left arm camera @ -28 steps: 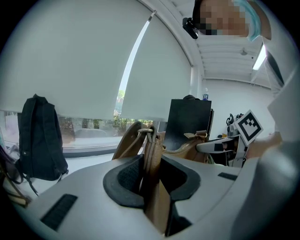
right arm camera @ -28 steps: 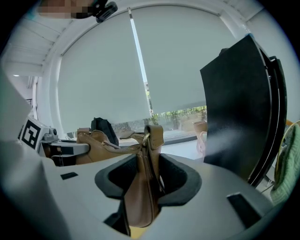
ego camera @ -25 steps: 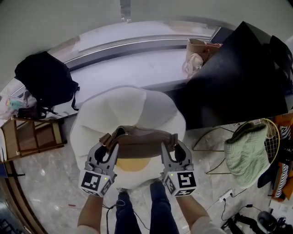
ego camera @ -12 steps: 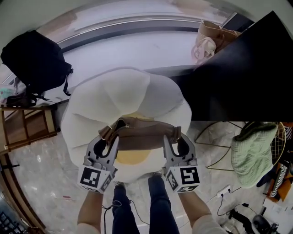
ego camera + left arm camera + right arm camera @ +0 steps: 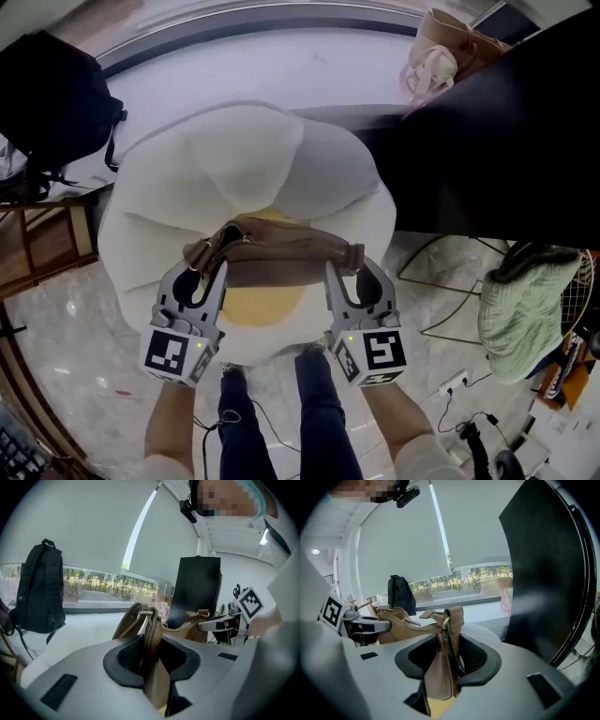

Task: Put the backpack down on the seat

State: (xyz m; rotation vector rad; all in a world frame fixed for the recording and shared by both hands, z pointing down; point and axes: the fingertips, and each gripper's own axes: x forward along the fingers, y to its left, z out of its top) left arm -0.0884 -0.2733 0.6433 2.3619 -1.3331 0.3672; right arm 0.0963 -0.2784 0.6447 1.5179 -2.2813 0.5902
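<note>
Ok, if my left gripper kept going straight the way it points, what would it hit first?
The left gripper is shut on the brown bag; beyond that, probably the raised back of the white seat, though depth is unclear.

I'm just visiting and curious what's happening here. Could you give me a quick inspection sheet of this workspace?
Surface: white seat with a yellow centre, on a marble floor.
Job's things: brown backpack held over the seat's centre; contact cannot be told.
Clutter: black backpack and beige bag on the window ledge; green cloth at right.
Grippers: left gripper and right gripper each shut on one end of the brown backpack.
Cables: power strip and cables on the floor, lower right.
Surroundings: black panel at right, wooden rack at left.
</note>
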